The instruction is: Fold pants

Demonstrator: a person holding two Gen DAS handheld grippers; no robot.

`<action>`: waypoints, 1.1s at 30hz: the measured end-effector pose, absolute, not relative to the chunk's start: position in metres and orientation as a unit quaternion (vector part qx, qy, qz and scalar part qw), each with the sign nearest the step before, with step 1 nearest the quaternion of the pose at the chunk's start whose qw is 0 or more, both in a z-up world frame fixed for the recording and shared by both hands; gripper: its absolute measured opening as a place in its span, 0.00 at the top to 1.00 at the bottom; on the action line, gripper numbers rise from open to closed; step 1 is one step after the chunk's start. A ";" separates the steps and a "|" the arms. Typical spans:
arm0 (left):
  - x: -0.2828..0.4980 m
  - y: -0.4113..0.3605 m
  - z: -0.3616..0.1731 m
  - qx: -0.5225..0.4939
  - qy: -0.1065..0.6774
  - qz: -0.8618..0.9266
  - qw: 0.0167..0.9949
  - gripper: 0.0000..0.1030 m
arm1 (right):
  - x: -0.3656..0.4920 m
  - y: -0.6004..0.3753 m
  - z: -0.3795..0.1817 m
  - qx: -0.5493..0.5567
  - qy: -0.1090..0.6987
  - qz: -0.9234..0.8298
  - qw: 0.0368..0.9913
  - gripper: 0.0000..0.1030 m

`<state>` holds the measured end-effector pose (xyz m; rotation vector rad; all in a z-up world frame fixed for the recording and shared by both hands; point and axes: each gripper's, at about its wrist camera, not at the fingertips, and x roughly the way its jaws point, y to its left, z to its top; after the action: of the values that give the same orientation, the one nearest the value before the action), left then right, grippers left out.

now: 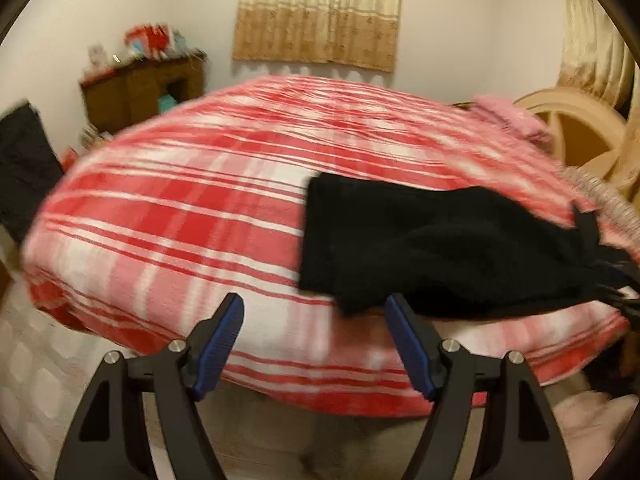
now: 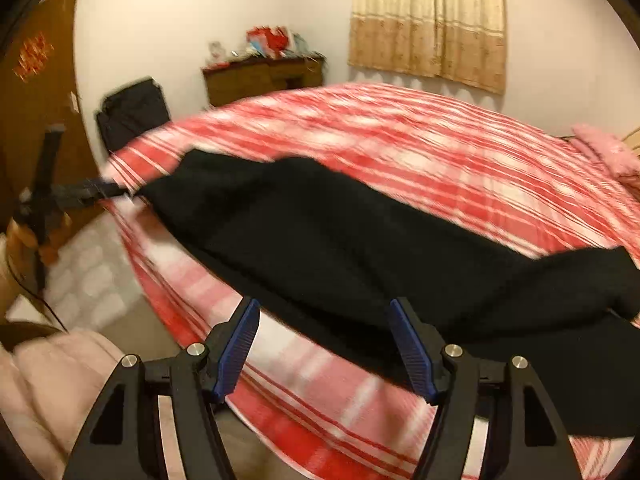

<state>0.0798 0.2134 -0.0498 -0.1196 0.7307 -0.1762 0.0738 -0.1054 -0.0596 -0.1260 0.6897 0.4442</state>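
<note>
Bed (image 1: 168,216) with a red-and-white plaid cover, seen from both wrist cameras. Its near edge curves across the lower part of each view, with pale patterned floor (image 1: 36,380) below and to the left of it. The far half of the cover lies bare up to the wall, where a beige curtain (image 1: 320,12) hangs; a brown wooden cabinet (image 1: 140,92) stands in the corner with red and white items piled on top (too blurred to name), and a pink pillow (image 1: 508,120) lies at the headboard end.

The black pants (image 1: 432,248) lie on the bed near its front edge, stretched sideways as a long dark band (image 2: 320,248).

Left gripper (image 1: 316,344): jaws released and spread wide, blue pads apart; plaid cover shows between them, and the near left corner of the pants sits just above the right pad without being pinched.

Right gripper (image 2: 324,348): jaws likewise released; the lower hem of the pants crosses the gap between the pads, but neither pad presses on the cloth.

In the right wrist view the left gripper (image 2: 100,192) appears at the far left end of the pants, carried by the person's hand (image 2: 24,236); in the left wrist view the right gripper shows only as a blurred dark shape at the right margin.
</note>
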 end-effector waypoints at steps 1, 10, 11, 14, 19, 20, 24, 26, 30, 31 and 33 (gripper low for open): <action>0.079 0.212 -0.049 -0.072 0.356 -0.097 0.927 0.26 | 0.078 -0.100 -0.056 -0.055 0.331 0.223 0.915 0.33; 0.084 0.166 -0.056 -0.166 0.387 -0.213 0.882 0.26 | 0.105 -0.057 -0.059 0.000 0.313 0.238 0.920 0.33; 0.088 0.164 -0.057 -0.173 0.388 -0.213 0.880 0.26 | 0.104 -0.056 -0.060 0.005 0.316 0.240 0.918 0.33; 0.103 0.170 -0.057 -0.218 0.382 -0.204 0.875 0.26 | 0.102 -0.062 -0.063 0.013 0.320 0.235 0.918 0.33; 0.118 0.190 -0.075 -0.297 0.394 -0.148 0.857 0.28 | 0.103 -0.075 -0.063 0.034 0.321 0.225 0.919 0.33; 0.119 0.193 -0.078 -0.302 0.394 -0.129 0.858 0.30 | 0.103 -0.076 -0.063 0.037 0.322 0.224 0.919 0.33; 0.115 0.204 -0.083 -0.320 0.387 -0.106 0.858 0.55 | 0.104 -0.077 -0.066 0.043 0.327 0.223 0.917 0.33; 0.112 0.206 -0.082 -0.323 0.382 -0.111 0.859 0.77 | 0.103 -0.074 -0.067 0.040 0.329 0.224 0.917 0.33; 0.107 0.190 -0.076 -0.277 0.391 -0.123 0.869 0.87 | 0.102 -0.069 -0.068 0.033 0.332 0.227 0.915 0.33; 0.109 0.188 -0.074 -0.270 0.392 -0.126 0.870 0.87 | 0.102 -0.069 -0.068 0.033 0.333 0.227 0.915 0.33; 0.109 0.187 -0.074 -0.258 0.392 -0.126 0.874 0.87 | 0.102 -0.070 -0.070 0.035 0.335 0.225 0.914 0.33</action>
<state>0.1087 0.1869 -0.0735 -0.5398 0.8193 -0.2633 0.1025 -0.0702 -0.0699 0.0724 0.6889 0.4639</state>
